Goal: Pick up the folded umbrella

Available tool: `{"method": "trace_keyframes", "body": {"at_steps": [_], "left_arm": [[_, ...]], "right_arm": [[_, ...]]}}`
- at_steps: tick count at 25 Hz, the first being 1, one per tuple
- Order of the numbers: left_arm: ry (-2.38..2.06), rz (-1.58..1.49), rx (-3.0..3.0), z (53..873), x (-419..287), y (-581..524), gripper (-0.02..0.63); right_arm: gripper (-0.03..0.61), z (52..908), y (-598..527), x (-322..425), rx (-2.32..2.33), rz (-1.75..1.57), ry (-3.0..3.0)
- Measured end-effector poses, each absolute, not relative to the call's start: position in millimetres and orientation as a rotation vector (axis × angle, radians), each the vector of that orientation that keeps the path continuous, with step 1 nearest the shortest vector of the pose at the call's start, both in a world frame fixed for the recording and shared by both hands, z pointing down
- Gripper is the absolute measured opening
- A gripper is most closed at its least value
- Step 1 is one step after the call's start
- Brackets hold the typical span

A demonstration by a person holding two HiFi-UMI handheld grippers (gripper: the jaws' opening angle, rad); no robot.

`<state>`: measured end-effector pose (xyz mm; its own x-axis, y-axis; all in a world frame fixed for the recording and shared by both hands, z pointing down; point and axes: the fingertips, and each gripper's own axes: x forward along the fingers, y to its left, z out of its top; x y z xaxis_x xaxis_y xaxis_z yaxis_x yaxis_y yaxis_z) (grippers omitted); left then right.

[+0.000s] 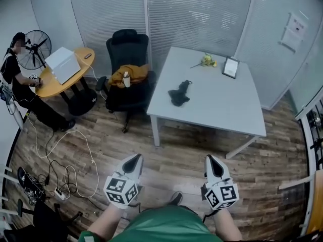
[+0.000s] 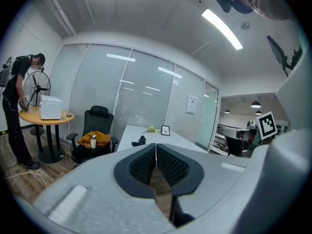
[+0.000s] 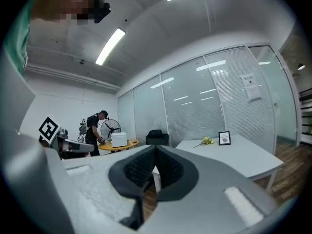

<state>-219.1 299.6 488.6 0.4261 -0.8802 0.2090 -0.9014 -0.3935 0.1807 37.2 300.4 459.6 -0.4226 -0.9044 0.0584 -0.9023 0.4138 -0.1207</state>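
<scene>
A black folded umbrella (image 1: 179, 94) lies on the left half of the grey table (image 1: 222, 110); in the left gripper view the umbrella (image 2: 139, 141) shows small and far off. My left gripper (image 1: 135, 160) and right gripper (image 1: 211, 161) hang side by side over the wooden floor, well short of the table's near edge. Both are shut with nothing between the jaws, the tips meeting in the left gripper view (image 2: 156, 144) and in the right gripper view (image 3: 155, 146). The umbrella does not show in the right gripper view.
A black office chair (image 1: 128, 72) with an orange cloth and a cup stands left of the table. A picture frame (image 1: 230, 67) and a yellow flower (image 1: 207, 60) sit at the table's far side. A person (image 1: 20, 79) stands by a round wooden table (image 1: 68, 74); cables (image 1: 60, 178) trail on the floor.
</scene>
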Motion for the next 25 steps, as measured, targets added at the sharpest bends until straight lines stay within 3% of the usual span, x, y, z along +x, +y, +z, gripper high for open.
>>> {"method": "trace_keyframes", "body": {"at_steps": [10,25], "left_arm": [[-1.638,0.191,2.378,485,-162,228,0.012],[-1.498,0.155,2.442,512,-144,90,0.012]], "right_arm": [[0.003,471,217,123,-1.747,-0.259,2.595],[0.003,483,112,133,-1.917,-0.181,2.571]]}}
